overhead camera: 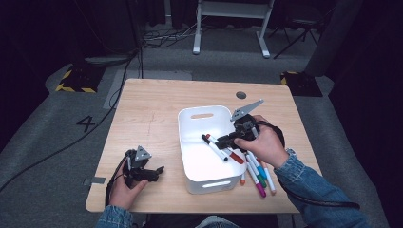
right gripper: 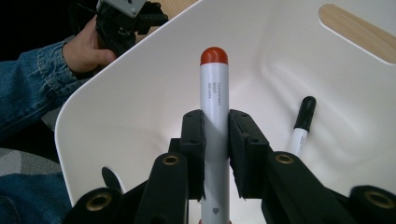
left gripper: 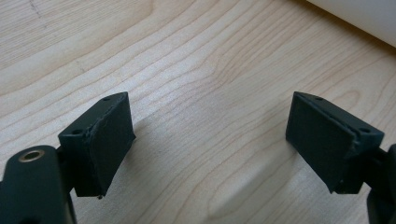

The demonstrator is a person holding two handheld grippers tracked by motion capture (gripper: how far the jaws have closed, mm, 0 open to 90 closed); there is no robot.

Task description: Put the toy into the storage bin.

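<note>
Denim sleeves enter at the bottom of the high view, where the left tongs (overhead camera: 154, 172) rest low on the table (overhead camera: 147, 114), spread apart and empty, kept out of the way. Mid-frame, the right tongs (right gripper: 215, 140) clamp a red-capped marker (right gripper: 215, 116) over the white bin (overhead camera: 190, 121), seemingly for dropping in. Its long axis runs straight along the jaws, cap pointing away toward the bin's far wall, beside a black-capped marker (right gripper: 302, 122) lying inside.

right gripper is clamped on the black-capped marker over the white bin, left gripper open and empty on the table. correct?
Not quite: the right gripper is clamped on the red-capped marker, as the right gripper view shows. The black-capped marker lies loose in the white bin. The left gripper is open and empty over the table.
</note>
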